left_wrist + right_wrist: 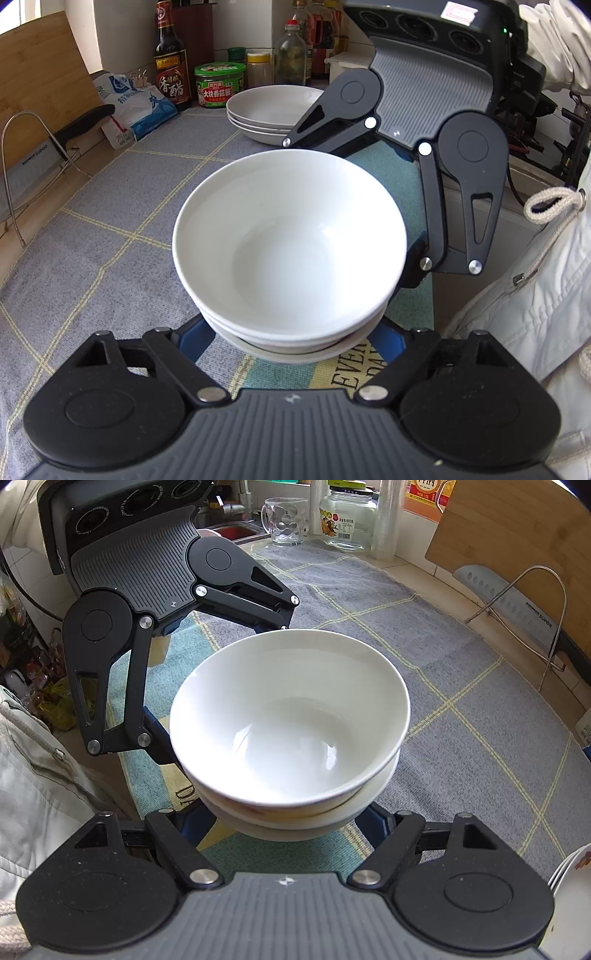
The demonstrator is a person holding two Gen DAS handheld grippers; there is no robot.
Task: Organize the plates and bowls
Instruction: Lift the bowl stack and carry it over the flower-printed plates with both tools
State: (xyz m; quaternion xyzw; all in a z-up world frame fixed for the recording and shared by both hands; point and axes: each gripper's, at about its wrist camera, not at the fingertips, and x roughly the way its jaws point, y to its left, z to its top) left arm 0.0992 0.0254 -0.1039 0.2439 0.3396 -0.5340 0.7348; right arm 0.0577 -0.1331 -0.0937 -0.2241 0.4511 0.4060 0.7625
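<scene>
On the tabletop: nested white bowls between two tools.
Left wrist view: left tool (295, 332) spread wide around the empty bowl stack (290, 251); stacked plates (269, 110) behind; knife marked SUPOR.
Right wrist view: right tool (291, 816) likewise straddles the bowls (290, 720); whether pads touch, I cannot tell.
</scene>
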